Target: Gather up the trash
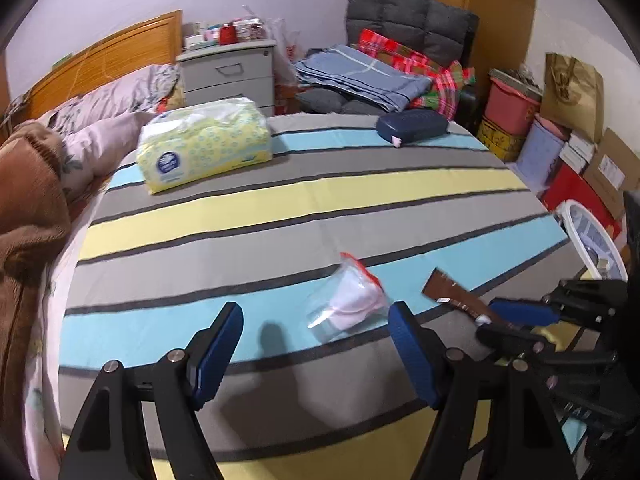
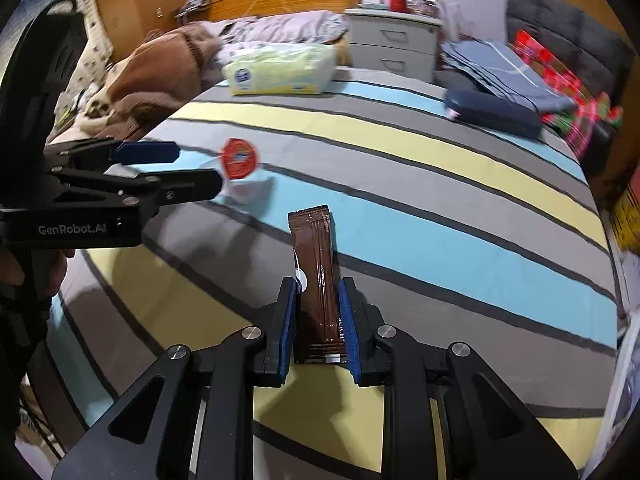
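A brown snack wrapper point(image 2: 318, 276) sits between the blue pads of my right gripper point(image 2: 318, 296), which is shut on it just above the striped bedspread point(image 2: 400, 184); it also shows in the left wrist view point(image 1: 452, 292). A clear plastic cup with a red foil lid point(image 1: 352, 300) lies on its side on the bed, just ahead of my left gripper point(image 1: 316, 320), which is open and empty. The cup also shows in the right wrist view point(image 2: 240, 168), beside the left gripper point(image 2: 192, 170).
A yellow tissue pack point(image 1: 204, 144) and a dark blue case point(image 1: 412, 126) lie at the far side of the bed. A white bin point(image 1: 592, 236) stands off the bed's right edge, by boxes and bags. Blankets are heaped at left; a grey drawer unit point(image 1: 230, 74) stands behind.
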A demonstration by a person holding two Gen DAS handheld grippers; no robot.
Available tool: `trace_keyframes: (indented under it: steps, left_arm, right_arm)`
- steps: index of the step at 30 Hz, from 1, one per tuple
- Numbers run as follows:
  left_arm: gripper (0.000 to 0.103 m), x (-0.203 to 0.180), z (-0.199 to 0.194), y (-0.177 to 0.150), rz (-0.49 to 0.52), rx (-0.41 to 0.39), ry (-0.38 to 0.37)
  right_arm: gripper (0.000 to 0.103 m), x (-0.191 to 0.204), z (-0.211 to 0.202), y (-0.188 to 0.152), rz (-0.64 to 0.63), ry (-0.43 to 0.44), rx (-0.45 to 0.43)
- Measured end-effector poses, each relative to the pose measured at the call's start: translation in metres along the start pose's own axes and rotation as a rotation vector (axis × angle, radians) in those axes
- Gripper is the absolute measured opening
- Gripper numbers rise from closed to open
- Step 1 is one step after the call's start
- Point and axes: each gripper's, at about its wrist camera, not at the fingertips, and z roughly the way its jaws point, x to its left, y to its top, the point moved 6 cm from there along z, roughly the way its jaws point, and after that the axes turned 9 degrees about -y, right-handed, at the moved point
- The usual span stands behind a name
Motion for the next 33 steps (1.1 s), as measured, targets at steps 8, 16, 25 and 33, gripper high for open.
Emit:
trace_keyframes:
  steps: [8,16,25,33]
  left_arm:
    - [0.075,-0.004,0.026,0.010,0.018,0.046,-0.023]
    - [0.053,-0.011,0.036,0.009,0.046,0.088,-0.013]
    - [0.053,-0.015,0.029,0.002,0.005,0.078,0.007]
    - [0.053,-0.030,0.003,0.000,-0.036,0.024,0.010]
  right_arm:
    - [0.022,-0.014,0.001,-0.001,0.034,-0.018,0.003]
    - [0.022,-0.020,0.004,0.002,0.042,-0.026,0.000]
    - [0.022,-0.026,-0.001,0.001,0.067,-0.013,-0.022]
    - [0.022,-0.034,-0.017,0.001,0.094,-0.013,-0.063]
